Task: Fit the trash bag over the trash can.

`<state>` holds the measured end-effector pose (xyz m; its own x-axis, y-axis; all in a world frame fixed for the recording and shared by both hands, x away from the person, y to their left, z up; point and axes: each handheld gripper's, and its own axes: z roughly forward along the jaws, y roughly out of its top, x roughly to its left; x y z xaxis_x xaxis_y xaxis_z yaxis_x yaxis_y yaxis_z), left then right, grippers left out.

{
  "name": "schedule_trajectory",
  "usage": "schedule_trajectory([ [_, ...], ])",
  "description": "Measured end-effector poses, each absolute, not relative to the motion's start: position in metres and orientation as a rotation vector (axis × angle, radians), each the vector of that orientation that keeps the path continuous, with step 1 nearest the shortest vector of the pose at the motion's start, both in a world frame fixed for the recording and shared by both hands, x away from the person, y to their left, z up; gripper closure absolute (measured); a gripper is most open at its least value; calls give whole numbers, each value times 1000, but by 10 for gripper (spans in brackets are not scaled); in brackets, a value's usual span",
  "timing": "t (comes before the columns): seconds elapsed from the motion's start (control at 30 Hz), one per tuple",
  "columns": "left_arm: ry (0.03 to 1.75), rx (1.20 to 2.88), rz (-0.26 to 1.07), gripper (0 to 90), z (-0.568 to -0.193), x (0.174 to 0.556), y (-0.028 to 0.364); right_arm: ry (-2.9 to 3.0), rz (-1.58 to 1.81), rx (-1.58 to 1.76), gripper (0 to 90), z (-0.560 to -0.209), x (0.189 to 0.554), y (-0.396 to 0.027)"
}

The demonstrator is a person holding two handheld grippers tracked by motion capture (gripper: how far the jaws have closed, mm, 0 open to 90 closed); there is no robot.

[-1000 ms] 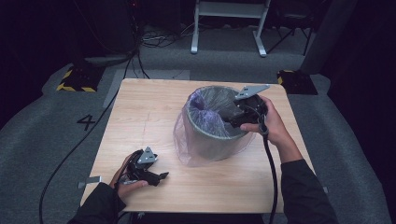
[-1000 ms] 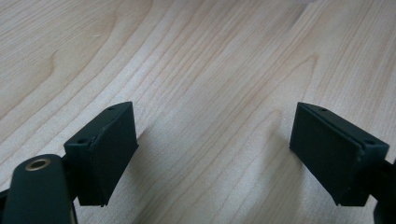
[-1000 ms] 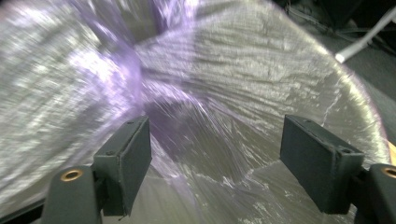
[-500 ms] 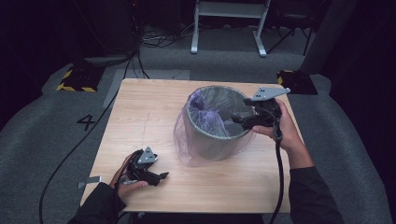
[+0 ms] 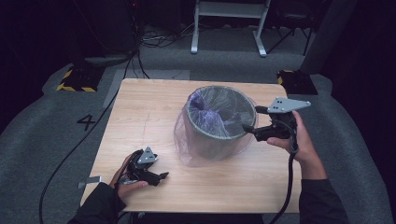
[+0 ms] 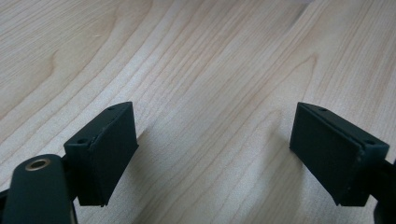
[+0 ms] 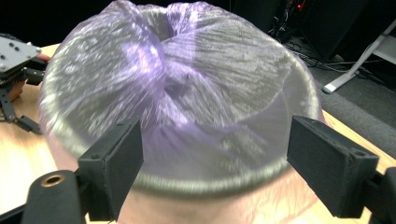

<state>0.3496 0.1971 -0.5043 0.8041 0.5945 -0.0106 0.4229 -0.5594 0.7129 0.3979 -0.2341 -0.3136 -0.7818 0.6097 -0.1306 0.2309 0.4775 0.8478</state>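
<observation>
Purple film of the bag (image 5: 205,140) drapes over the grey bin (image 5: 219,122), which stands mid-surface (image 5: 140,116). My right gripper (image 5: 250,127) is level with the bin's rim, just off its right side, jaws spread and empty, the rim straight ahead of them. My left gripper (image 5: 159,178) lies well apart at the bin's near left, jaws released. So the right is nearer.
</observation>
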Motion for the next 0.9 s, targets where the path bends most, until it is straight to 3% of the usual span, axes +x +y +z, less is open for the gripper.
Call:
schedule_trajectory([
  [0.9,746,2248,298,144,-504,350,197,2323,1096,736,186,-376,371,-262],
])
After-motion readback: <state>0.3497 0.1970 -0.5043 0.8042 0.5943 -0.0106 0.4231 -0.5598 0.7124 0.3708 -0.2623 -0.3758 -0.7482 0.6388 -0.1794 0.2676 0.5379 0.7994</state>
